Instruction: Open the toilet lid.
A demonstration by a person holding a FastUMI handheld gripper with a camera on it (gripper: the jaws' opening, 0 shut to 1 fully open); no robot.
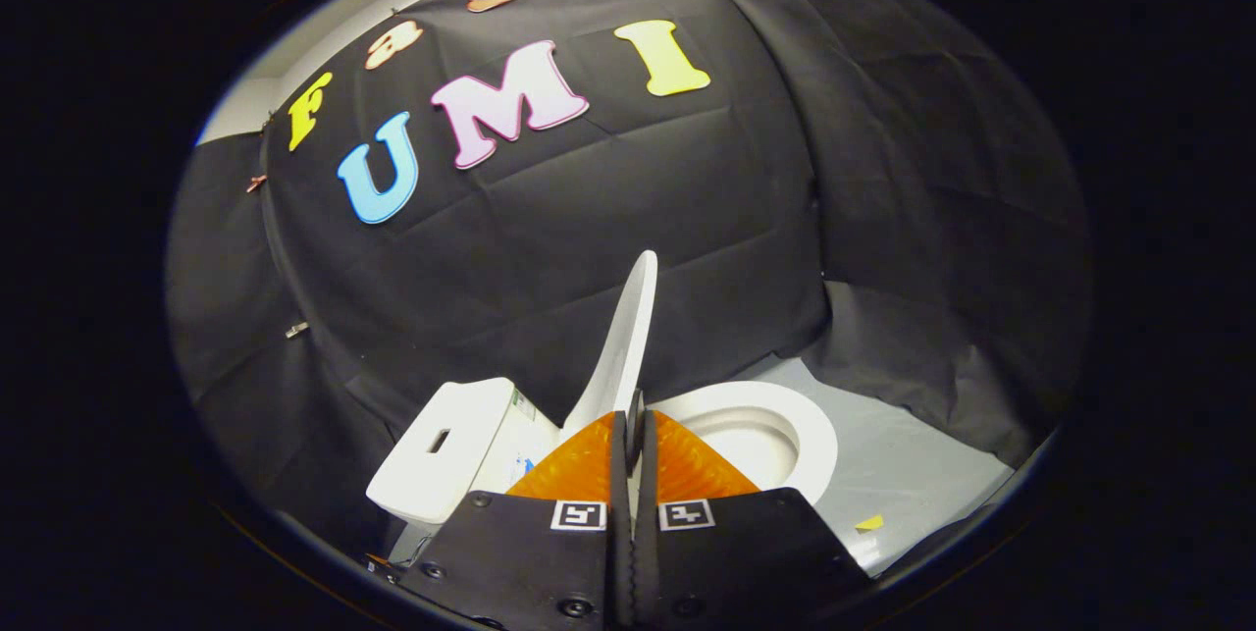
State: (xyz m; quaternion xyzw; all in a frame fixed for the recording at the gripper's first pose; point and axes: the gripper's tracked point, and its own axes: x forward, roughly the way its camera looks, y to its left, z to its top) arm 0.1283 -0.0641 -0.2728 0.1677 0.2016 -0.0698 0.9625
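Lid (625, 337) raised, near upright, seen edge-on; rises from just ahead of claw (635, 412) toward 12 o'clock. Lower edge of lid sits in the slit between the fingers (618, 454). Claw narrow, fingers almost together, apparently pinching the lid edge; contact on both sides likely but hidden at the tips, so grip recorded as probable only.

Seat (800, 435) down, ring and bowl exposed at 2 o'clock of claw. Tank (442, 449) at 10 o'clock, close beside lid base. Floor (903, 464) pale, beyond seat at 3 o'clock, with small yellow scrap (869, 522) lying on it. Dark cloth wall (608, 219) behind everything.

Judgement: task nearly done; lid looks past halfway, not yet resting back against tank or wall.

Risks from here:
- Release too soon: lid short of balance point, falls back on seat with a slam. Cause: letting go before lid leans rearward.
- Slip: thin, smooth edge, small bite. Cause: pull angled off the lid's swing arc, edge sliding out of fingers.
- Hinge strain: sideways twist while clamped. Cause: wrist not following the arc.
- Overshoot: lid pushed hard into tank. Cause: excess speed at end of travel.

Advice: follow arc rearward, slow near the stop, open claw only once lid leans on its own.
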